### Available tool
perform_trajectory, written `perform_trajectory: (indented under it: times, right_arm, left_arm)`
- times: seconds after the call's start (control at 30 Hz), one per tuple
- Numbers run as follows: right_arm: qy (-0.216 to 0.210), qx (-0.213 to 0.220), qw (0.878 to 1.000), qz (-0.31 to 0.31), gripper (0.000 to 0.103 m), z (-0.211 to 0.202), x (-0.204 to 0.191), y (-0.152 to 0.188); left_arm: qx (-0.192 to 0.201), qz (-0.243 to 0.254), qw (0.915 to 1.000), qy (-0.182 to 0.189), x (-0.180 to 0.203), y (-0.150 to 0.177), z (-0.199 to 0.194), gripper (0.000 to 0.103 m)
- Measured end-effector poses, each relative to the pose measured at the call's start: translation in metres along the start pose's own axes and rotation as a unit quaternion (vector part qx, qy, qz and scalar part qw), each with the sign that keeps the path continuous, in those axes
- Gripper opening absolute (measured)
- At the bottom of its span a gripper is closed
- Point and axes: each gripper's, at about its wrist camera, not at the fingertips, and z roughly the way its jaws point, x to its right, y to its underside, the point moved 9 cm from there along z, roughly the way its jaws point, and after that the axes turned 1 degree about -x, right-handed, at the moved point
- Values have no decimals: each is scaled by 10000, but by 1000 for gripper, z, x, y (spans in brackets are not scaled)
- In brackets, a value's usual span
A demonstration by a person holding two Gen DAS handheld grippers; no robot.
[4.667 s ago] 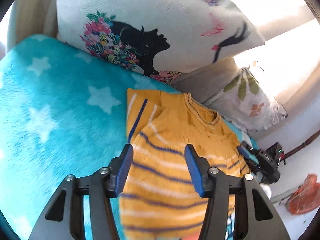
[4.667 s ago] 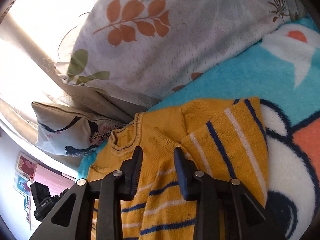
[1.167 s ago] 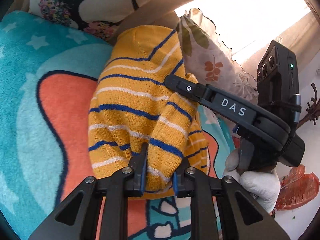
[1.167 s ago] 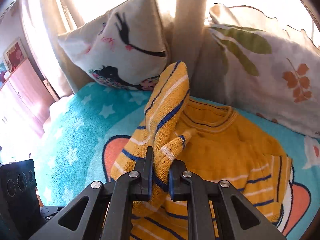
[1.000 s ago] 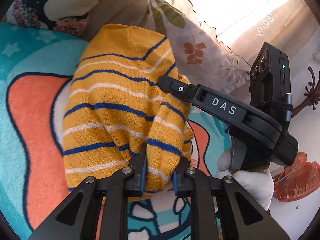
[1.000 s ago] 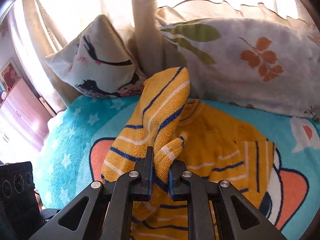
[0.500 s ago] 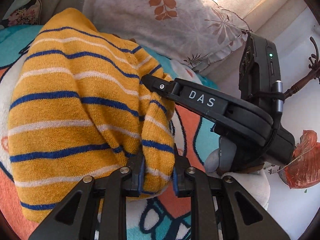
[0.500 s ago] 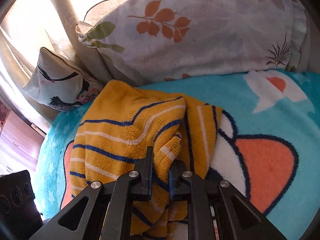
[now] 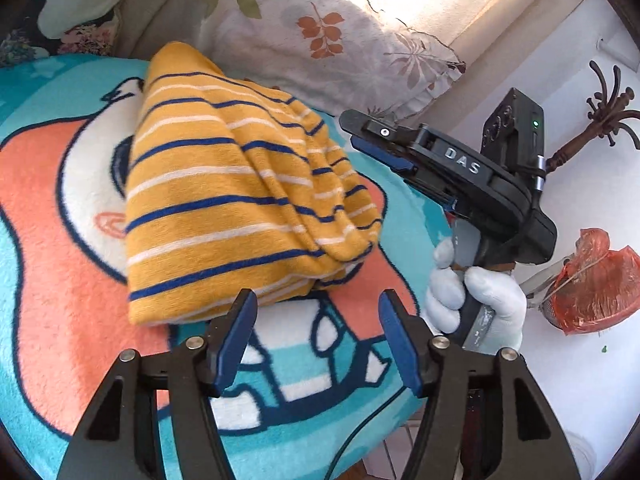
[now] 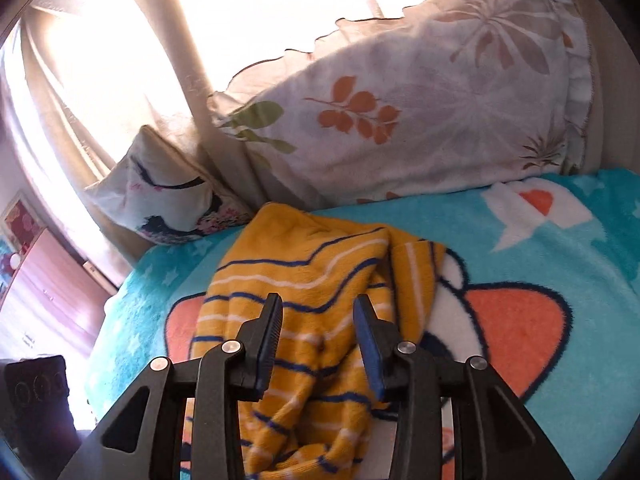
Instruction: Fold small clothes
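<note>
- The left gripper (image 9: 316,338), clamped on the striped sweater (image 9: 224,200) half a second ago, now stands spread and clear of its near hem.
- The sweater lies doubled over on the cartoon blanket (image 9: 52,240), below the leaf pillow (image 9: 320,36); this fold appears complete.
- The right gripper (image 10: 318,334) has also released; its jaws are spread over the knit.
- The sleeves are hidden inside the fold, and the sweater's near end is cut off in the right wrist view.
</note>
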Motion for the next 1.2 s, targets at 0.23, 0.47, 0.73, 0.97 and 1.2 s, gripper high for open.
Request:
perform_trajectory:
  times: [0.23, 0.47, 0.73, 0.97, 1.2]
  right_arm:
    - [562, -469, 9971, 228, 40, 28, 29, 43]
    - [712, -49, 9966, 421, 45, -14, 43, 48]
    - [311, -485, 9983, 122, 25, 11, 5, 51]
    - [1445, -371, 9888, -38, 6, 15, 40, 44]
    - [1583, 127, 9873, 63, 13, -13, 32, 19]
  left_arm:
    - [501, -490, 9965, -446, -54, -2, -43, 62]
    - [655, -533, 9942, -659, -74, 0, -52, 63]
    - [546, -348, 9953, -719, -69, 13, -46, 63]
    - [500, -420, 9949, -774, -80, 17, -44, 63]
    - [445, -435, 9942, -879, -88, 19, -39, 63]
